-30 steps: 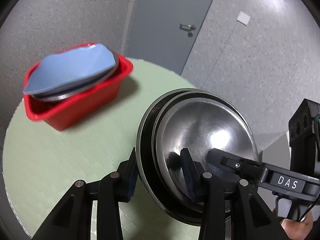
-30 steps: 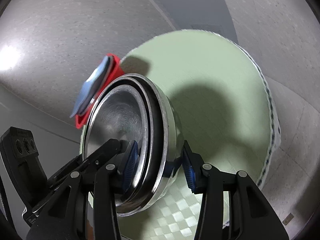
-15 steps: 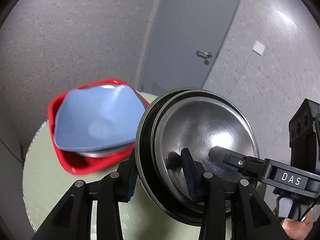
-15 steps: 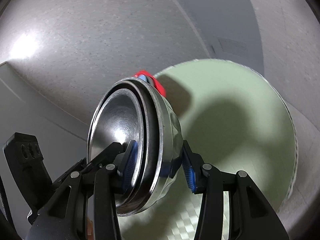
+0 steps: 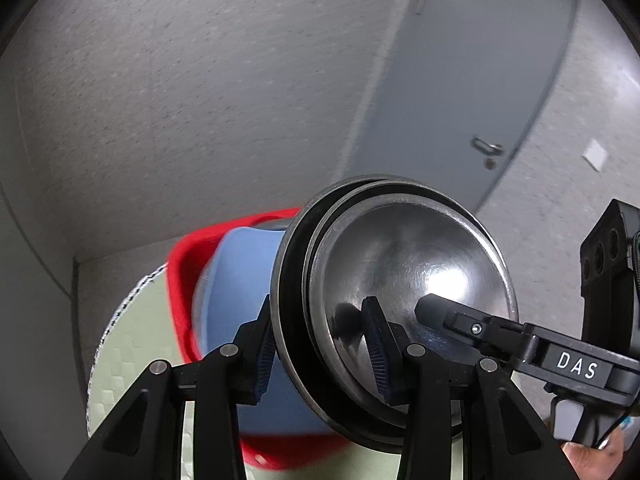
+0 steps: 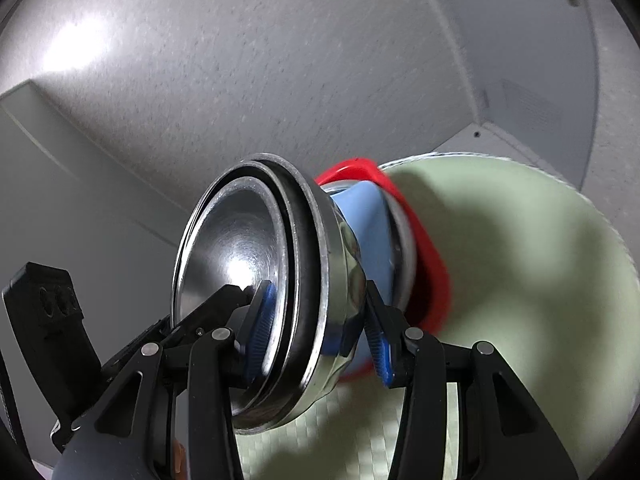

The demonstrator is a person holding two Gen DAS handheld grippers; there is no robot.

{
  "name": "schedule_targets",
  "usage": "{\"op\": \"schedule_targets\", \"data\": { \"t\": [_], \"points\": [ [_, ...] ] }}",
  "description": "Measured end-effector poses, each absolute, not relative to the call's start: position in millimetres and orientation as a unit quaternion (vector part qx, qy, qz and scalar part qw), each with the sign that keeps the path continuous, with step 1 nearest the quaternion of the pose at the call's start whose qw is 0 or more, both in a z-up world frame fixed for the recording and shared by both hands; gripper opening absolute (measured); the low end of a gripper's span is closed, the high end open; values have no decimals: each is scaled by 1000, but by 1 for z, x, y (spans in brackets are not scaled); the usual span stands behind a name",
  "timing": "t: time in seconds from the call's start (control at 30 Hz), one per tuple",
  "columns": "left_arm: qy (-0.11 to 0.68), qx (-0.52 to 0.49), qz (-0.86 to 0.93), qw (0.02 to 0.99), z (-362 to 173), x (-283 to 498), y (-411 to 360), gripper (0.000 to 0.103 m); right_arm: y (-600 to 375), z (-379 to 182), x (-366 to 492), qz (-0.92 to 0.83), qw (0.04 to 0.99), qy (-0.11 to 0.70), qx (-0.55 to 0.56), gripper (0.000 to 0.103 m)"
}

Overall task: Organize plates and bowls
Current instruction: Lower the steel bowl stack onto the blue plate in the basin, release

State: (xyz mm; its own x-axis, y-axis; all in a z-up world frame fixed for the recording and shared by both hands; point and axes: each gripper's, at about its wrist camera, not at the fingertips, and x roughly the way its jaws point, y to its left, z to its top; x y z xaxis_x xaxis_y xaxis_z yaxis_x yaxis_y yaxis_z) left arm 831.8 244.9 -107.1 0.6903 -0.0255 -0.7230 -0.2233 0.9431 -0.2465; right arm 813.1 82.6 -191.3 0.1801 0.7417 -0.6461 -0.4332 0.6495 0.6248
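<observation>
Left wrist cam sits just behind the left tongs (image 5: 320, 344), looking fwd and down along them; stacked steel bowls (image 5: 408, 280) fill the near centre, very close. Beyond: red bin (image 5: 180, 280), green worktop (image 5: 132, 344), grey door (image 5: 460, 100) upper right. Right wrist cam sits likewise behind the right tongs (image 6: 320, 332), facing the same bowls (image 6: 240, 256) from the opposite side, edge-on, equally close. Both views share bowls, bin (image 6: 432, 264), worktop (image 6: 520, 280), and each shows the other tongs' body at frame edge.
</observation>
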Motion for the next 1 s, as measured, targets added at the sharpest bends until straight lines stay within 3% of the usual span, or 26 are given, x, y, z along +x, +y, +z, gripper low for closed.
{"op": "schedule_targets", "data": {
  "t": [0.3, 0.63, 1.0],
  "points": [
    [435, -173, 88, 879, -143, 855, 257, 38, 125, -238, 840, 400, 723, 551, 116, 44],
    [452, -185, 90, 868, -148, 885, 259, 38, 152, -237, 841, 390, 739, 548, 46, 47],
    [453, -191, 83, 867, -150, 898, 279, 40, 150, -228, 837, 384, 733, 559, 52, 50]
  ]
}}
